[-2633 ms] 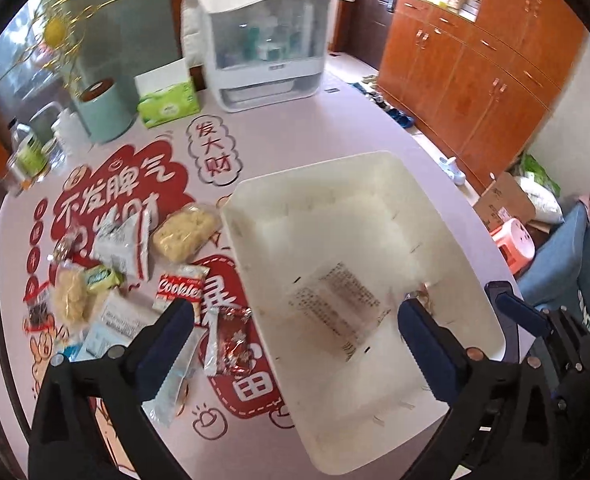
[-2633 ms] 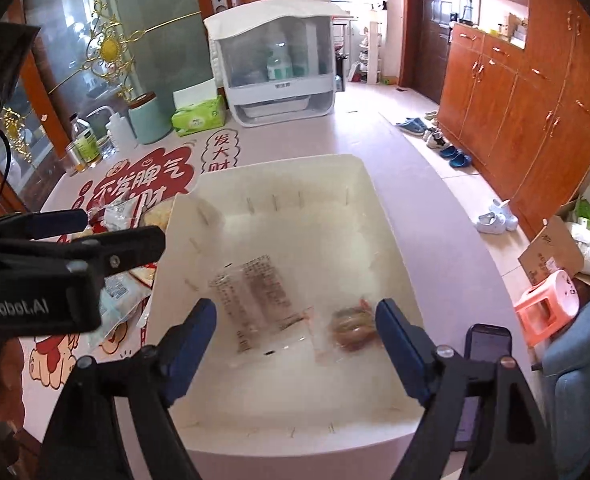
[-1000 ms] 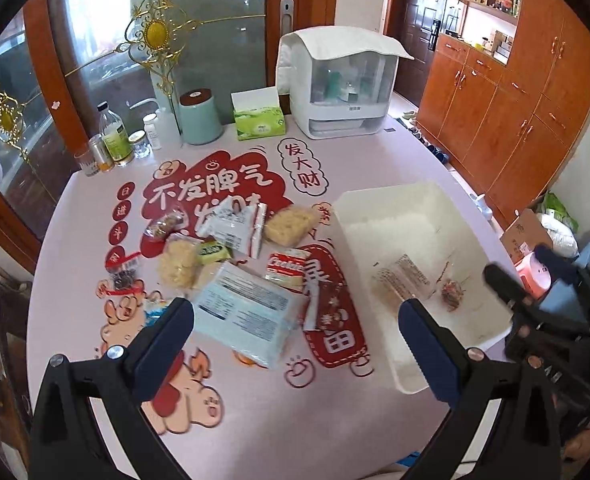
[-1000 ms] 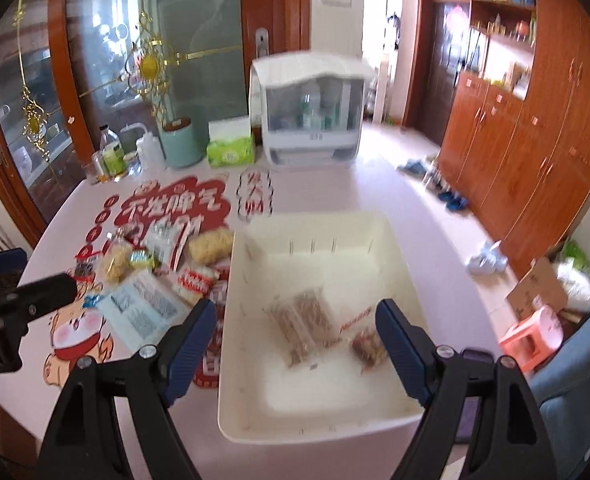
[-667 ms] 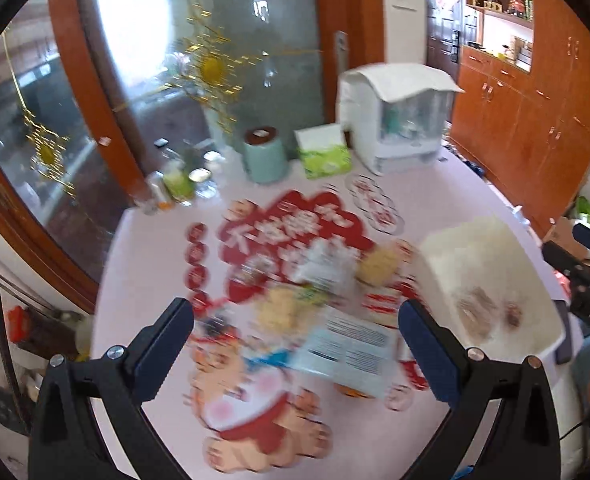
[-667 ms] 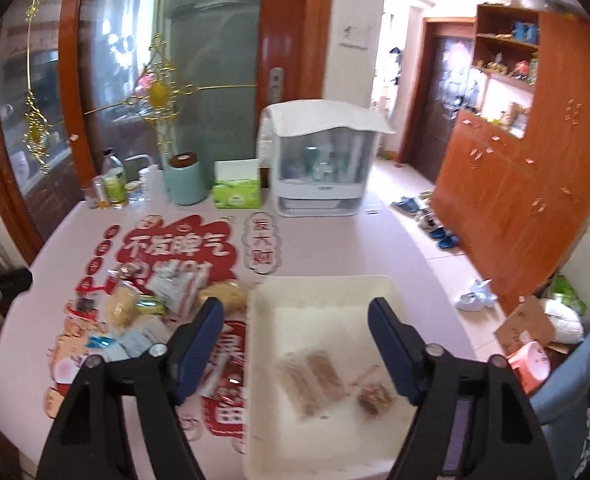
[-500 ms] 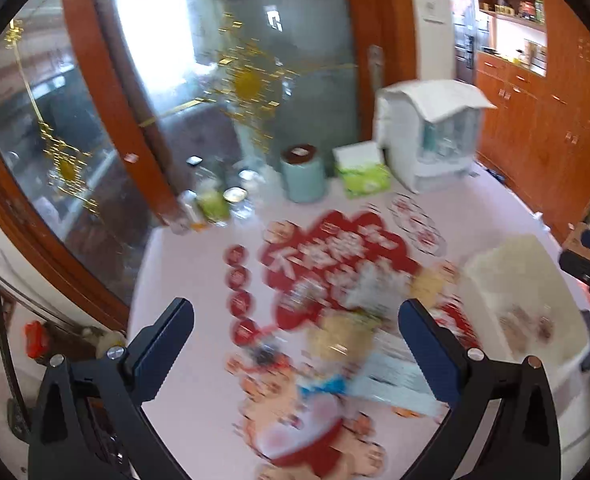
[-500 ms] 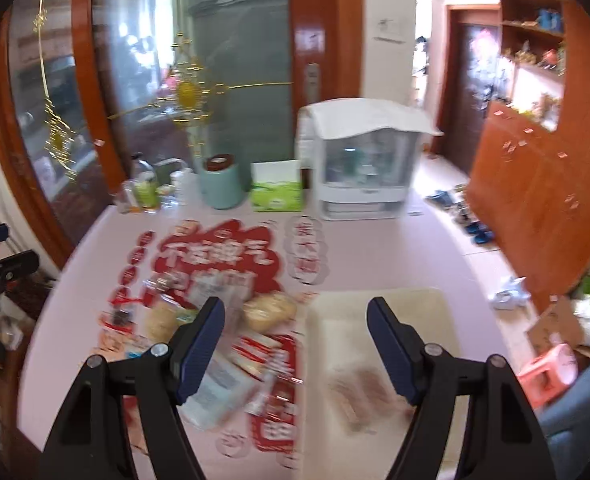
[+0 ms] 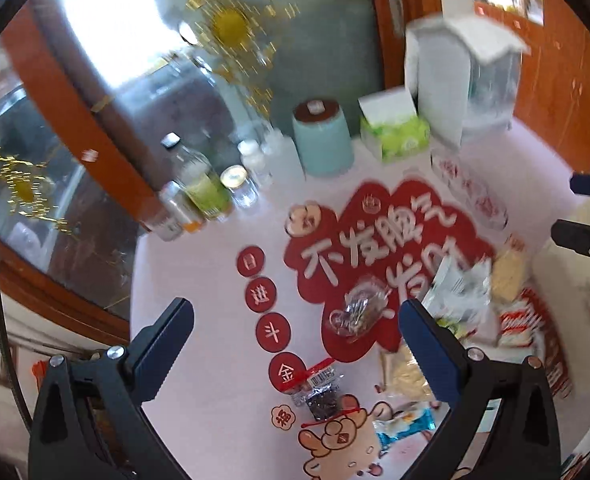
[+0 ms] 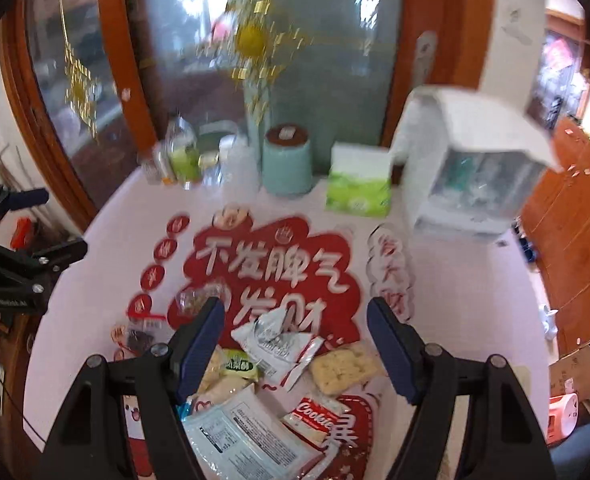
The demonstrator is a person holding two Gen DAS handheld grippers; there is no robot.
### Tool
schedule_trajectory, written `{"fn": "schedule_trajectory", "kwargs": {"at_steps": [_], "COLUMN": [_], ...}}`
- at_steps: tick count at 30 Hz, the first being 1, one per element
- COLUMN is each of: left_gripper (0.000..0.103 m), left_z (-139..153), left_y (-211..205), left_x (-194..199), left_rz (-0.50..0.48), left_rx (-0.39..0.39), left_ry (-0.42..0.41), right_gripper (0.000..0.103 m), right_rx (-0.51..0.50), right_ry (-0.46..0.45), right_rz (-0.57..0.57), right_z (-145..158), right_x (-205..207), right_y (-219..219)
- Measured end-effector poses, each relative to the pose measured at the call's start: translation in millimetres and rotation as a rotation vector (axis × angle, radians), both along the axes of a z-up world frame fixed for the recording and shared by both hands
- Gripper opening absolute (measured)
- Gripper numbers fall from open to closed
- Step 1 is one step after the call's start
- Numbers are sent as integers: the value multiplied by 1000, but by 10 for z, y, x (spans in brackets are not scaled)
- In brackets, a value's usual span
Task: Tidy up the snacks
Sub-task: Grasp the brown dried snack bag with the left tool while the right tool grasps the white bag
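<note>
Several snack packets lie on the pink table with red characters. In the left wrist view a clear packet (image 9: 357,312) lies between my fingers, a dark packet with a red top (image 9: 319,386) lies nearer, and a blue packet (image 9: 405,424) lies at the bottom. My left gripper (image 9: 295,332) is open and empty, high above them. In the right wrist view a white and red packet (image 10: 273,340), a cracker pack (image 10: 345,366), a Cookies pack (image 10: 315,418) and a large white bag (image 10: 247,438) lie below my right gripper (image 10: 295,332), which is open and empty.
At the table's back stand a teal canister (image 10: 287,160), a green tissue box (image 10: 359,186), a white cabinet with a clear door (image 10: 475,168) and several bottles (image 10: 183,156). Glass doors with gold ornaments are behind. The white bin's edge (image 9: 563,268) shows at the right.
Both grippers have lifted and swung left, away from the white bin with two packets in it, toward the snack pile. Both stay open and empty.
</note>
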State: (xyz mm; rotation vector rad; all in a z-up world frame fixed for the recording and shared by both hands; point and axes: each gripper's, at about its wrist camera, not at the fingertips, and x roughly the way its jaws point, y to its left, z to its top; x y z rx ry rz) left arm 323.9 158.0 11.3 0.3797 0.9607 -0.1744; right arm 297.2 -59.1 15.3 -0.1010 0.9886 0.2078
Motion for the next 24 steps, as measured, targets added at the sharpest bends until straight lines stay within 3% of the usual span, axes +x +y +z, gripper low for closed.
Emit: {"fn": "schedule_trajectory", "kwargs": {"at_steps": [10,18,21,24], "left_gripper": [99,97,88,71], "left_z": [-1472,-2064,-2184,-2308], "left_y": [-248,-292,-296,-262], "left_x": [613,847,870,896], "left_rz": [-96,-120,-125,-117], "left_rx": [85,-1,-10,-67], "left_ry": [264,407,439,507], "right_gripper": [74,74,74,64], "right_rx": [-118,-158,-122,-86], "right_ry": [276,355,394,407], "right_rz": [149,231,214,185], "right_z": [-1306,-1906,-2100,-2195], "right_x": [487,664,745,771], "right_y": [236,326,274,237]}}
